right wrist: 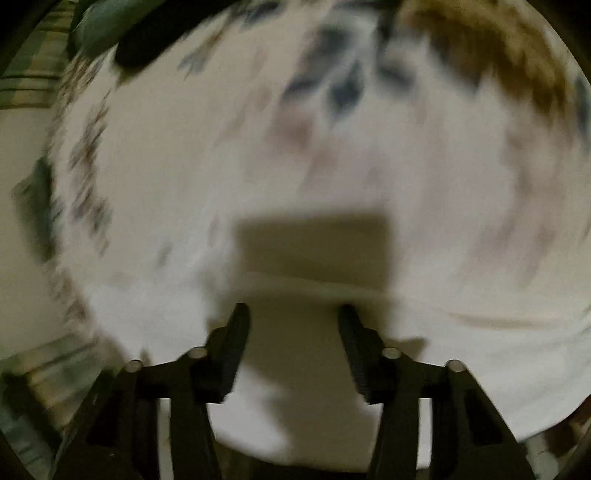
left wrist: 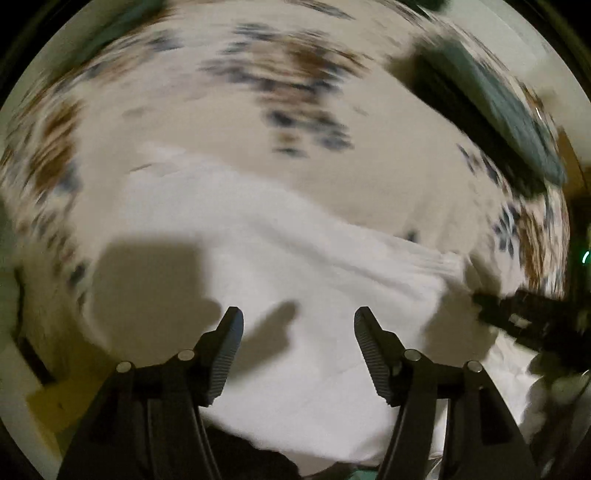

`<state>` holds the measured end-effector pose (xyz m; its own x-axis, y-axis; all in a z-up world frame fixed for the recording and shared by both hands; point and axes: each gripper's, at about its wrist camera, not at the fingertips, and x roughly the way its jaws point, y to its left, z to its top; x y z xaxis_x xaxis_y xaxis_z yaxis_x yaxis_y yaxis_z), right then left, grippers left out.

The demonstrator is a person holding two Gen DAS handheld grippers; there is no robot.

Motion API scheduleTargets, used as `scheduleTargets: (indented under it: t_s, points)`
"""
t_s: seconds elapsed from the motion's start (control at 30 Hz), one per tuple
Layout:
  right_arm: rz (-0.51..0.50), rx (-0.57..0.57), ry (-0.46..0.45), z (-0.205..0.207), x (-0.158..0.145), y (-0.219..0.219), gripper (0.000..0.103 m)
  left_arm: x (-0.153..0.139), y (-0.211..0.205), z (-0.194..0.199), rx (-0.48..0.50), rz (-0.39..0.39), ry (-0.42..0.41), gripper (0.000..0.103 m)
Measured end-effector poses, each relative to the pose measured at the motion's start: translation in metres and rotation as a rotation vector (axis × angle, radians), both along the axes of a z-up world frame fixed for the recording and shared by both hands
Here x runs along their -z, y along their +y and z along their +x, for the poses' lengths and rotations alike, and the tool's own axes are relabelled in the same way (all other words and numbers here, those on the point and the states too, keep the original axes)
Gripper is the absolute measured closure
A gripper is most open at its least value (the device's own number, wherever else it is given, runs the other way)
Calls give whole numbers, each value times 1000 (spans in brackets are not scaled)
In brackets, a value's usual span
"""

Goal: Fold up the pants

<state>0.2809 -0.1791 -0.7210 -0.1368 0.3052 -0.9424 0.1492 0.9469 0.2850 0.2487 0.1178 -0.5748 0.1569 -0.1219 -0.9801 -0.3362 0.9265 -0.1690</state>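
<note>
White pants (left wrist: 280,251) lie spread on a bedspread with a floral print (left wrist: 303,74). My left gripper (left wrist: 298,314) is open just above the white cloth, holding nothing. My right gripper (right wrist: 293,308) is open over the white pants (right wrist: 461,350) near an edge or fold line; it holds nothing. The right gripper's black body also shows at the right edge of the left wrist view (left wrist: 532,325). Both views are blurred by motion.
A dark green and black object (left wrist: 509,110) lies on the bed at the upper right. The same kind of dark object shows in the right wrist view (right wrist: 122,33) at the upper left. The bed's edge and floor (left wrist: 33,369) lie at the lower left.
</note>
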Motion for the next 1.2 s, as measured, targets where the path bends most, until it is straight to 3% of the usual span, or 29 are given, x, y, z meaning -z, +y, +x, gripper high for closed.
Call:
scheduleTargets:
  t_s: [0.07,0.13,0.2,0.3,0.47,0.53,0.57,0.67,0.83,0.87,0.93,0.97,1.0,1.07,1.2]
  points:
    - [42,71,-4,11,-11,-24,54,7,-21,19,65,-51,9,43]
    - [60,65,-19,9,-29,-43,53,10,-43,35,129,-51,12,43]
    - [8,5,-29,-2,-43,-63,46,19,-66,49,195,-50,27,43]
    - [-101,-160,-12,-17,-39,-80,45,40,-94,67,270,-1,56,43]
    - [-179,-286,10,-21,-15,-83,46,63,-99,87,257,35,93,41]
    - [-180,-310,-26,-20,-13,-86,72,63,-100,90,254,47,91,41]
    - [-179,-301,-45,-19,-13,-89,101,64,-102,90,260,60,91,40]
    - [-235,-206,-78,-9,-12,-108,103,67,-106,94,253,70,96,40]
    - [-145,-23,-51,-5,-16,-147,101,66,-104,107,251,60,112,39]
    - [-127,39,-43,-11,-24,-168,95,59,-102,107,251,52,105,39]
    - [-82,181,-44,-28,-38,-203,69,46,-100,100,254,38,91,40]
    - [-66,247,-59,-37,-46,-219,47,39,-101,94,259,35,87,40]
    - [-52,310,-75,-47,-54,-233,41,33,-104,87,271,38,87,40]
    - [-34,469,-103,-79,-69,-275,41,21,-117,71,300,44,88,40]
    - [-95,825,-136,-164,-85,-359,41,18,-156,43,359,38,100,40]
